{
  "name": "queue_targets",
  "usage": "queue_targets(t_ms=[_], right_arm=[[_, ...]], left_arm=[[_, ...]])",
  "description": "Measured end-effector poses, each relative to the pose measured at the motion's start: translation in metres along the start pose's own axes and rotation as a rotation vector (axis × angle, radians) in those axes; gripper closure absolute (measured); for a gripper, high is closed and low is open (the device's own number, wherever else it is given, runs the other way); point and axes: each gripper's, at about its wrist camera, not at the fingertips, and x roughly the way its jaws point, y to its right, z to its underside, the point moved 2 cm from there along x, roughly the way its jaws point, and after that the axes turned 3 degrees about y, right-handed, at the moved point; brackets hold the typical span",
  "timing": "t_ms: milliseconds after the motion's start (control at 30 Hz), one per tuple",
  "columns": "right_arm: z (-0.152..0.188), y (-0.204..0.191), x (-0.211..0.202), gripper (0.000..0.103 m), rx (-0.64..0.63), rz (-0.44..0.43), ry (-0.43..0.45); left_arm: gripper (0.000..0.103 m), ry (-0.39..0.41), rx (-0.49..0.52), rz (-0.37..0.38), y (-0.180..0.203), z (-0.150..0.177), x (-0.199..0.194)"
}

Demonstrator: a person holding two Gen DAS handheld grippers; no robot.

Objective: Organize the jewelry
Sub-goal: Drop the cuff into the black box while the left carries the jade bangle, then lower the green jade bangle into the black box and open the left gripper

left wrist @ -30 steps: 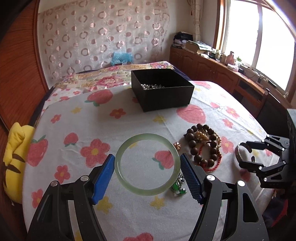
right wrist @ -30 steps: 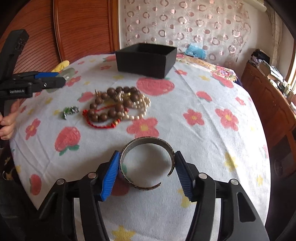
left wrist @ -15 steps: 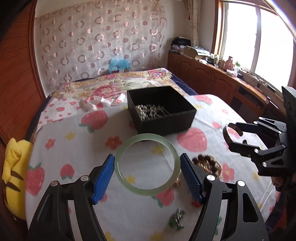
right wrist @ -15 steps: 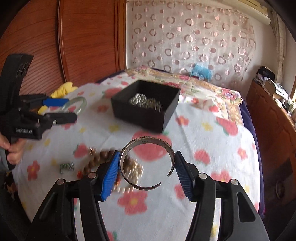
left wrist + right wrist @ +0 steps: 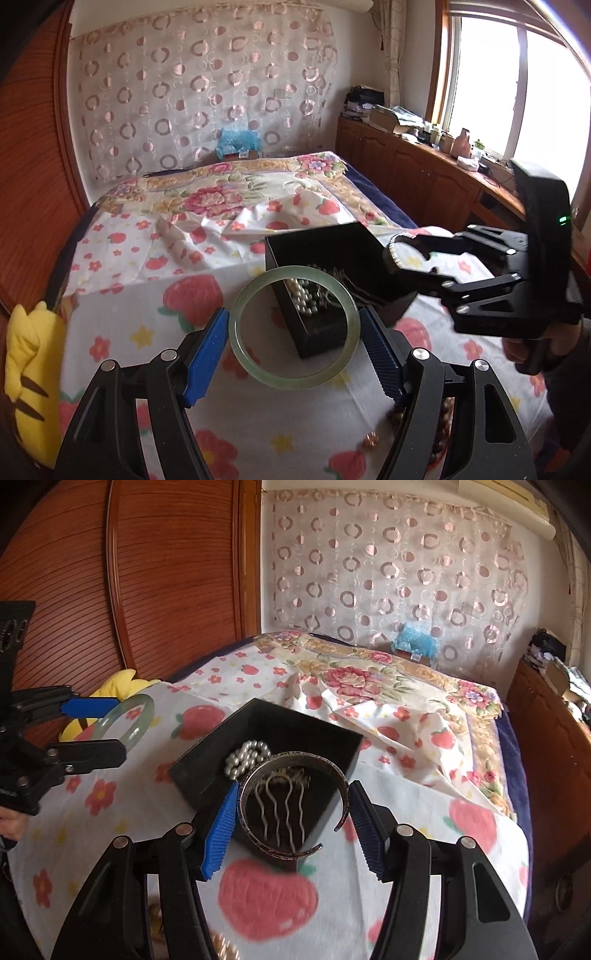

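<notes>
1. Jade bangle (image 5: 293, 326): I hold it flat across my left gripper (image 5: 293, 332), the blue pads (image 5: 205, 356) pressing its outer rim on both sides. Its ring frames the near-left corner of the black box (image 5: 317, 334), so the box lies just ahead and slightly right of it.
2. Metal cuff (image 5: 293, 805): my right gripper (image 5: 291, 821) clamps it the same way, open gap facing near-right. It hangs over the box's near corner, with the pearls (image 5: 245, 757) and a wavy hair comb (image 5: 282, 808) seen through it inside the box.
3. My right is the nearer of the two; I judge that the cuff needs only a short push forward before release, while the bangle must travel farther right.
4. Both grippers point toward the box from opposite sides, well apart from each other.
5. Loose wooden beads (image 5: 441, 415) lie on the strawberry-print cloth (image 5: 155, 314), near right.
</notes>
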Motion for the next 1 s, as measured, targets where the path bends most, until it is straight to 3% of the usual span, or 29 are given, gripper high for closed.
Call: queue_targets(t_ms=[400,567,1000], right_arm=[[0.003,-0.002,0.024,0.041,0.021,-0.061,-0.001],[0.000,0.003,0.017,0.032,0.037,-0.062,0.040],[0.000,0.050,-0.001,0.032,0.140,0.053,0.097]], left_arm=[[0.034,-0.009,0.014,0.001,-0.003,-0.022,0.027],[0.034,-0.015,0.020,0.004,0.000,-0.028,0.036],[0.034,-0.044,0.087,0.028,0.029,-0.032,0.067]])
